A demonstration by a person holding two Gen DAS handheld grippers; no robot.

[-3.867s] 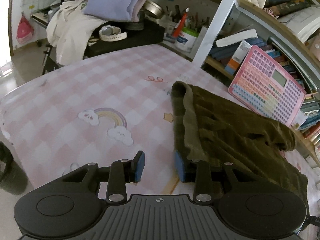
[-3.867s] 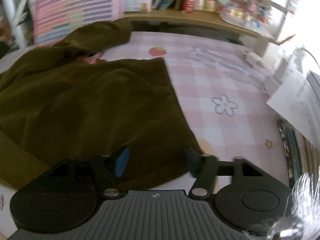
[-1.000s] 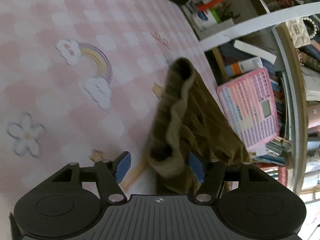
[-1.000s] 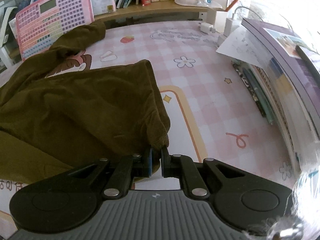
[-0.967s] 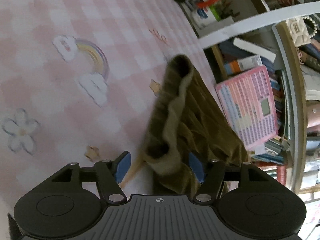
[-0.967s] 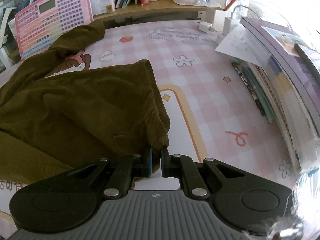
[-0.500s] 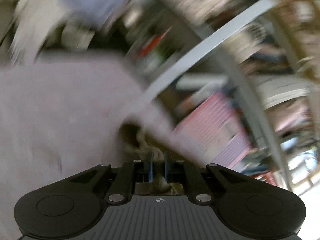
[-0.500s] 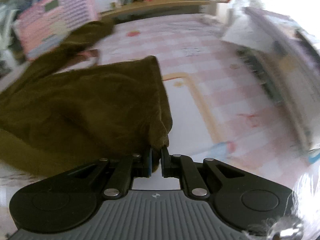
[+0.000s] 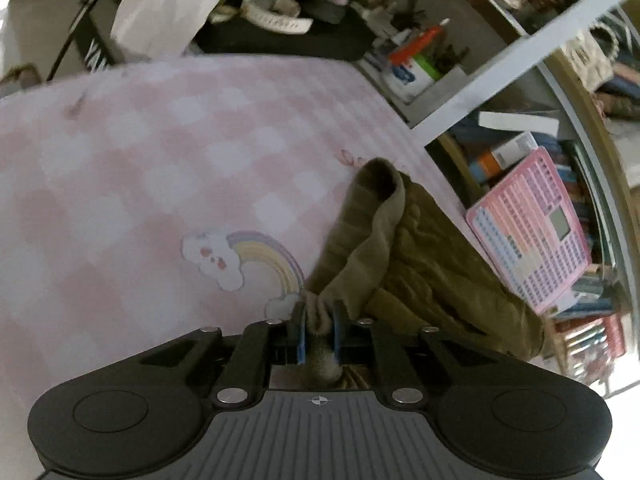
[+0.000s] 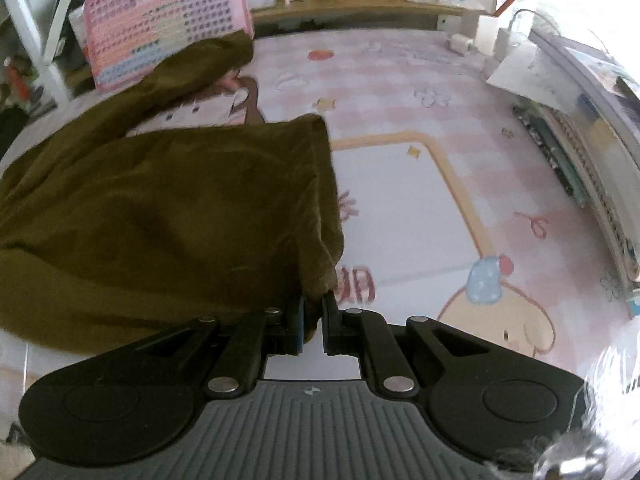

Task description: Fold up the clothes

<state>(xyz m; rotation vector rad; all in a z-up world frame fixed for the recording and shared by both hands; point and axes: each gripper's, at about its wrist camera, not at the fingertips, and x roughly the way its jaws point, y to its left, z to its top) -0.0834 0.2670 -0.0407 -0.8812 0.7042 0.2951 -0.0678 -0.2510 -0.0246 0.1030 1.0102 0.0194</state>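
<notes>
The olive-brown garment (image 10: 168, 216) lies spread over the pink checked table (image 9: 152, 168), one sleeve trailing toward the pink toy keyboard (image 10: 168, 20) at about 11 o'clock in the right wrist view. Both tools have hold of it. The right tool (image 10: 313, 322) is pressed together on a lower corner of the cloth, which bunches into the pads at 6 o'clock of that view — the fabric drapes away from it up and to the left. The left tool (image 9: 319, 332) pinches a thick ribbed fold, probably the hem or a cuff; its jaws are easing apart slightly, yet the pads still press the wad between them.

Holding two corners of one edge this way makes sense for a fold: with both ends gripped, the edge can be lifted as a straight line and carried across the body of the garment without sagging in the middle. The cloth near the left tool is still rumpled, running toward 1 o'clock, so some tension between the hands looks needed first. The fold itself is not yet made.
</notes>
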